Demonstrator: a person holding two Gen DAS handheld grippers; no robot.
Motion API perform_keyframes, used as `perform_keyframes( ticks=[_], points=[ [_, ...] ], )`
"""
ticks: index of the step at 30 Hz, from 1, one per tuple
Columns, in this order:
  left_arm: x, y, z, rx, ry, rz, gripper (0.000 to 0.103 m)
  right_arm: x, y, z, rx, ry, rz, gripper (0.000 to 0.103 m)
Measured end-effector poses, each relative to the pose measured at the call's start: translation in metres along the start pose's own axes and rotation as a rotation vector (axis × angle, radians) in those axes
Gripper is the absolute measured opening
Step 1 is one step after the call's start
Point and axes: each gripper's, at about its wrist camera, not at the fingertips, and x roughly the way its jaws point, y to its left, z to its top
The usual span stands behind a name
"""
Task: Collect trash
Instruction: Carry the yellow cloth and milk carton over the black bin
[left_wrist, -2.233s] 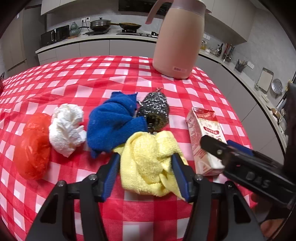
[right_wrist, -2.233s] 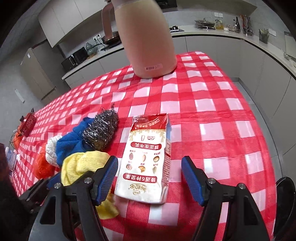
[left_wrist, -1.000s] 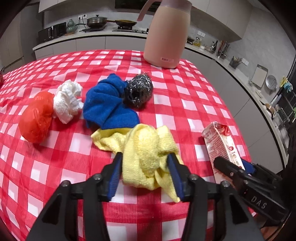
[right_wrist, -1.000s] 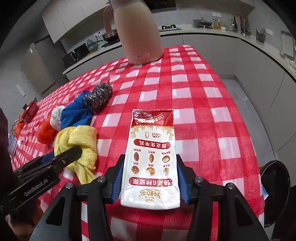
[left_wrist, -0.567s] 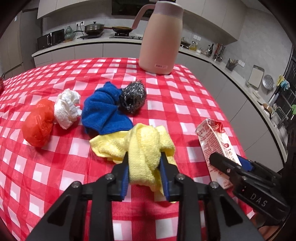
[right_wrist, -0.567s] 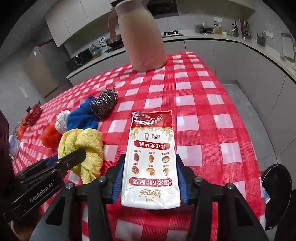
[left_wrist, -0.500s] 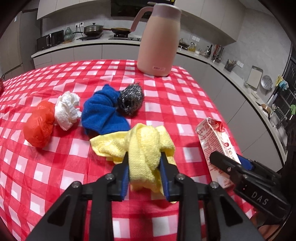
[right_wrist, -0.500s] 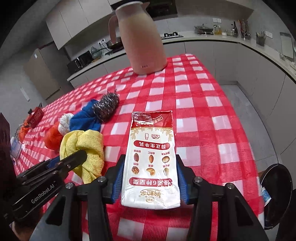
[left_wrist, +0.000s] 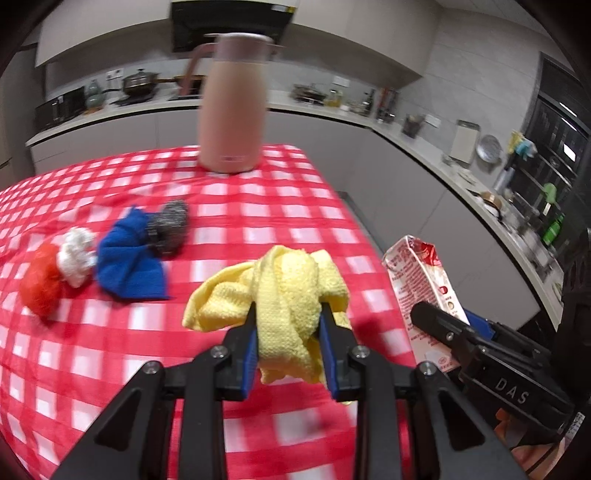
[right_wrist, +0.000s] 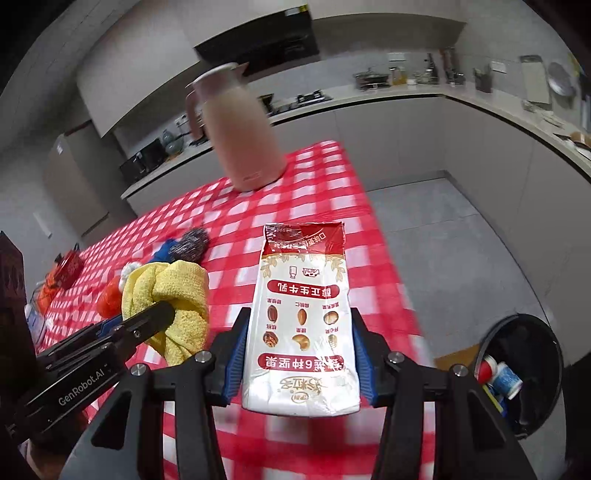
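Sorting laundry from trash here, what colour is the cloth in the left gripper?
Yellow; the cloth shows best in the left wrist view.

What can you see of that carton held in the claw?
The carton is a flat-sided drink box, white with a red band at its torn-open top, printed with nuts and Chinese text. It looks like coated card, slightly crumpled. The right claw is shut on its two sides near the base, holding it clear above the table. Nothing else touches it.

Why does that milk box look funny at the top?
The milk carton gripped in the right tongs has its red top torn open and crinkled, so it looks used up, like trash.
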Motion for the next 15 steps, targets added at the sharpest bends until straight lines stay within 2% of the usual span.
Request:
perform_keyframes(
  ticks=[15],
  points=[
    [0.041, -0.148, -0.007, 0.194, 0.092, -0.255, 0.031, -0.085, -0.152, -0.03, 0.22, -0.07, -0.218, 0.052]
  ],
)
